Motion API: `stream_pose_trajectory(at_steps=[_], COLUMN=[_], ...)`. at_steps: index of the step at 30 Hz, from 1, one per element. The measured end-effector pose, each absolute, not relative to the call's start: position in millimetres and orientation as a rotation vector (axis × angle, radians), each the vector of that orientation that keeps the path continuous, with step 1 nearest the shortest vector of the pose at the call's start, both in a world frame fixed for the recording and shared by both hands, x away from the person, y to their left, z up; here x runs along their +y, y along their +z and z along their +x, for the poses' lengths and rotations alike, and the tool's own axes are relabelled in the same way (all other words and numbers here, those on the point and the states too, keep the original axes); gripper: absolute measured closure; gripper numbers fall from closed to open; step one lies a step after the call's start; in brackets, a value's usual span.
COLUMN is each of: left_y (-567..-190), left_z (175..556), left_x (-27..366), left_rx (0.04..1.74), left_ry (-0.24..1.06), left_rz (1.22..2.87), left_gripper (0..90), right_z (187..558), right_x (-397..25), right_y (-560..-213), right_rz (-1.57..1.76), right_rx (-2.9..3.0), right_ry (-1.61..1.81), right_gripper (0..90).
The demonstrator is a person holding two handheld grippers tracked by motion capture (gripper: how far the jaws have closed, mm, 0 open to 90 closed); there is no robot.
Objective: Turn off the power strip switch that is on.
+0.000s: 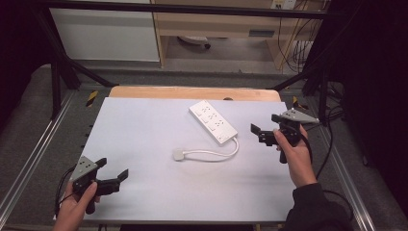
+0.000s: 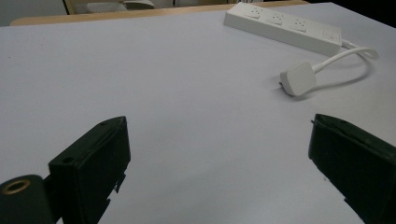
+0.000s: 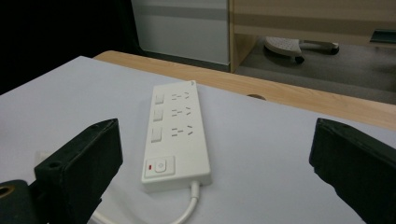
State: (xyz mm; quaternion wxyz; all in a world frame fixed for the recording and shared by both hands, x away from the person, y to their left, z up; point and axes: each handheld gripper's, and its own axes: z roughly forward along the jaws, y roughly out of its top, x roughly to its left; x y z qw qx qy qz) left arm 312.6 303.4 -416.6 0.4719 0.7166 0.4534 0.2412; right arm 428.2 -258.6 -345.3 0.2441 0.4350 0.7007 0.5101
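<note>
A white power strip (image 1: 213, 121) (image 2: 282, 25) (image 3: 176, 134) lies flat near the middle of the white table surface (image 1: 144, 144), angled toward the back left. Its short white cable (image 1: 219, 154) loops round to a white plug (image 1: 179, 155) (image 2: 299, 78) lying in front of it. My right gripper (image 1: 265, 126) (image 3: 217, 163) stands open just right of the strip, pointing at its switch end, with nothing between its fingers. My left gripper (image 1: 113, 168) (image 2: 217, 158) is open near the front left corner, well away from the plug, and holds nothing.
A wooden table edge (image 1: 192, 92) shows beyond the white surface. Black frame posts (image 1: 55, 82) and metal rails (image 1: 29, 159) flank the table. Behind it stand a cabinet (image 1: 216, 24) and hanging cables (image 1: 298, 48). A chair base (image 3: 299, 46) rests on the floor.
</note>
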Motion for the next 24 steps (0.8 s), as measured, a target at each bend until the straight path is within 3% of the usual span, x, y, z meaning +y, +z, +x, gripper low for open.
stream_pose_trajectory(at_steps=[24], left_y=[-417], left_z=[313], left_x=[304], left_rx=[1.114], left_ry=[0.592], left_rz=[1.748], left_gripper=[5.4], right_z=[387], right_x=[-276], right_y=[-401], right_rz=[1.189], right_rx=[1.903], right_ry=[1.346], right_gripper=[4.7])
